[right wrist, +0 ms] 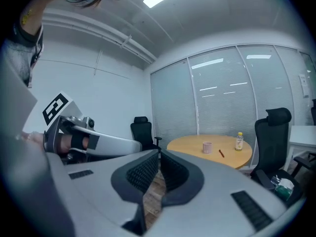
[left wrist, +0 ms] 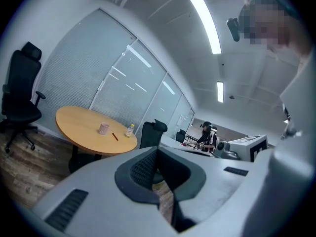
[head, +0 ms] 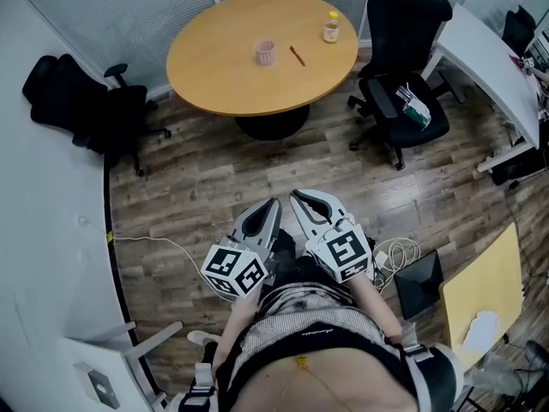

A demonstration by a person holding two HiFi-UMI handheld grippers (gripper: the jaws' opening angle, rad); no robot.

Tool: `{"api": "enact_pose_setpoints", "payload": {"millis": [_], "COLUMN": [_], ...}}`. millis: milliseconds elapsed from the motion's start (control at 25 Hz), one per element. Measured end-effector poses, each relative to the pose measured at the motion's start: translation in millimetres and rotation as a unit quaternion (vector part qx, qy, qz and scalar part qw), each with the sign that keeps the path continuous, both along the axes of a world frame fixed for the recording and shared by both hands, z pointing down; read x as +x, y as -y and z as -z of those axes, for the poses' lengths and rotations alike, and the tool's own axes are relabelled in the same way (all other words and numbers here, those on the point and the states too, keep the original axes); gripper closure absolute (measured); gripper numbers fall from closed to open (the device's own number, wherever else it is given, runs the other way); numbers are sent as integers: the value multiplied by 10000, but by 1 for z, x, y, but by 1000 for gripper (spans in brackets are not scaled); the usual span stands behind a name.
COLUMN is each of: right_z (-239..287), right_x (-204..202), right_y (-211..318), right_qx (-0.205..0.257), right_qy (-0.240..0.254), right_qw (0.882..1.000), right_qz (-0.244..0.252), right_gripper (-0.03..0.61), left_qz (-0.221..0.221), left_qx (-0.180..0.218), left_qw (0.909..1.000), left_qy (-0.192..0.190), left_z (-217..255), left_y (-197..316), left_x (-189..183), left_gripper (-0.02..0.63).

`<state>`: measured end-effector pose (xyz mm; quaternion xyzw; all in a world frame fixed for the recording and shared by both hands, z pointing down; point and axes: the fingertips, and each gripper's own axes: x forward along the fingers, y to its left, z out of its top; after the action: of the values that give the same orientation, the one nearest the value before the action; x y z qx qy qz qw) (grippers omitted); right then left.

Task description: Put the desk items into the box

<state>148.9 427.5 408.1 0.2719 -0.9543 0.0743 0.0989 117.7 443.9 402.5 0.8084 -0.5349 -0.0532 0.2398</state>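
Observation:
Far across the room stands a round wooden table (head: pixel 223 58). On it are a pink cup (head: pixel 265 52), a red-brown pen (head: pixel 297 56) and a small bottle (head: pixel 331 27). The left gripper view shows the same cup (left wrist: pixel 103 128), pen (left wrist: pixel 115 137) and bottle (left wrist: pixel 130 130). My left gripper (head: pixel 274 204) and right gripper (head: pixel 297 197) are held side by side close to my body, over the wooden floor, pointing at the table. Both are shut and hold nothing. The table (right wrist: pixel 187 144) lies well beyond the right gripper (right wrist: pixel 159 154) in its own view.
Black office chairs stand left (head: pixel 94 106) and right (head: pixel 403 93) of the table, the right one with a packet (head: pixel 414 106) on its seat. White desks run along both sides. A black box-like thing (head: pixel 420 283), cables and a yellow board (head: pixel 485 294) lie on the floor at my right.

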Motion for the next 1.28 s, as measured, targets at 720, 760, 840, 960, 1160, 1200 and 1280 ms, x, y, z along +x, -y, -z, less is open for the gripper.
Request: {"api": "enact_pose_setpoints", "payload": {"millis": [720,760,840,960,1160,1200,1280], "right_z": [-9,-10,-11,-13,-17,-17,-18], "right_x": [-57,-62,-70,-83,-101,-104,-111], "right_y": [92,97,107,121,135,136,136], "right_qx": [-14,-7,11,33,59,73,78], "right_qy": [-110,-115,-130,-151,-209,-230,-250], "right_qw": [9996,9996,9995,9993,9991,9990,9990], "right_qz": [-267,-272,-287,-332,-377,-373,-356], "right_gripper": [549,549,549,549,549,549,549], "left_qz": [-460,-480,-521,-602,-697,-704,-713], "left_qx": [-34,-35,-11,-7,-32,-42,-66], "left_qw": [9989,9987,9984,9980,9974,9974,9973], "left_qy": [-125,-160,-196,-202,-165,-165,-178], "left_z": [-7,-7,-7,-10,-15,-15,-16], "left_y": [97,101,111,124,136,138,139], "left_x": [-57,-61,-69,-82,-100,-103,-108], "left_gripper": [612,612,612,612,612,612,612]}}
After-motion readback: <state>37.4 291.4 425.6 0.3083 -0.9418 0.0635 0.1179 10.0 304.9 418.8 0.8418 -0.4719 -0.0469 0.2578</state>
